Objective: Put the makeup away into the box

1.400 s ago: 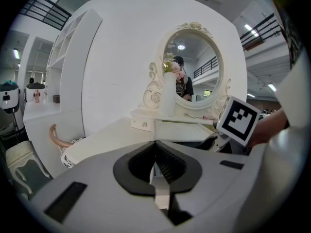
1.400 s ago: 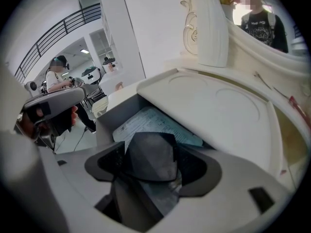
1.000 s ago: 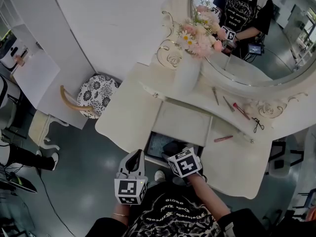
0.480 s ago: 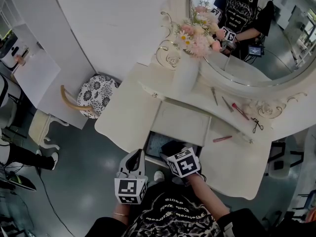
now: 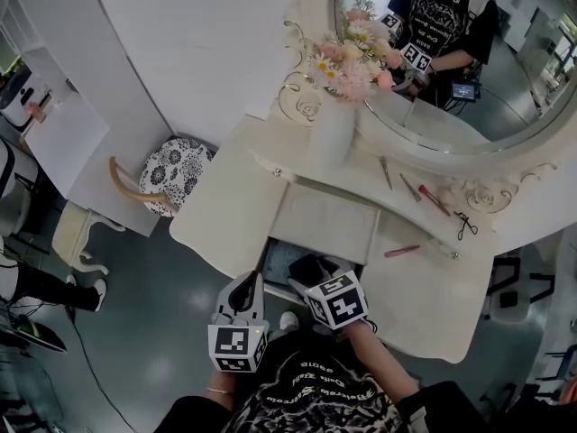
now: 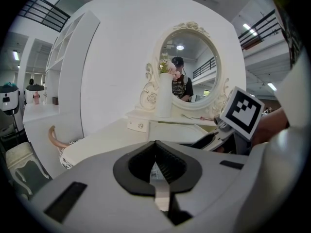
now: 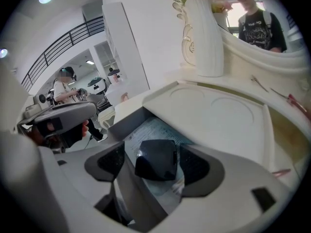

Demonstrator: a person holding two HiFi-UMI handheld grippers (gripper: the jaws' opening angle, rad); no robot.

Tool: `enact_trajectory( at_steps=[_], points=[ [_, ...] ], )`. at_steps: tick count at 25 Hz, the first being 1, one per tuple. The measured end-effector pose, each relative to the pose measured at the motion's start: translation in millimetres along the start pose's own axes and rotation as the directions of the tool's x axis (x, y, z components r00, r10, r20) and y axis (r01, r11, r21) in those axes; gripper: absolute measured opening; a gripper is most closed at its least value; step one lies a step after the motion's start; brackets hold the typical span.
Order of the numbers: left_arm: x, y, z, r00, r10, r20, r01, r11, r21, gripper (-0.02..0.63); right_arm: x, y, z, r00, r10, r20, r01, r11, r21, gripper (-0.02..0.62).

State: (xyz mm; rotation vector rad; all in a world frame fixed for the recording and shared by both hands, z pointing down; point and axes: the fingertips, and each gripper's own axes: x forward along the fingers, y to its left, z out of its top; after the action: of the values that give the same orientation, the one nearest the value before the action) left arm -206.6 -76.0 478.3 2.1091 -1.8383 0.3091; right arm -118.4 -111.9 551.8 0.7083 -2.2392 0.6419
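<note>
Stage: early, judging by the layout | right gripper [image 5: 313,280]: jaws closed on dark compact [image 7: 156,160], over open box [image 5: 276,262] | left gripper [image 6: 156,148]: jaws together, empty | to stow, on bench [image 5: 225,207]: pink pencil [image 5: 401,252], lipstick [image 5: 434,200], curler [image 5: 464,226]

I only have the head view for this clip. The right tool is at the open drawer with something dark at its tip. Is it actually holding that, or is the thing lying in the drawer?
Observer: Holding it. The right gripper view shows a black squarish case between the jaws of the right tool, with a pad on either side.
Reviewer: What is under it?
Observer: The open drawer, its floor lined with a printed sheet.
Reviewer: And the left tool?
Observer: In the left gripper view the left tool has its jaws closed together with nothing between them.
</note>
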Motion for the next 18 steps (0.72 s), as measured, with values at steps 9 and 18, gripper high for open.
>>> enact_trajectory(
  at_steps=[9, 18],
  points=[
    [-0.4, -11.4, 7.5, 1.0, -0.009, 0.021, 0.009, 1.0, -0.003, 0.015, -21.2, 5.6, 17.3, 0.995, 0.045, 0.093, -0.044, 0.999, -0.017, 0.342],
    [-0.9, -26.5, 18.5, 0.998, -0.041, 0.056, 0.042, 0.999, -0.01, 0.015, -51.7, 2.1, 30.5, 0.982, 0.02, 0.186, -0.013, 0.999, -0.04, 0.342]
  ],
)
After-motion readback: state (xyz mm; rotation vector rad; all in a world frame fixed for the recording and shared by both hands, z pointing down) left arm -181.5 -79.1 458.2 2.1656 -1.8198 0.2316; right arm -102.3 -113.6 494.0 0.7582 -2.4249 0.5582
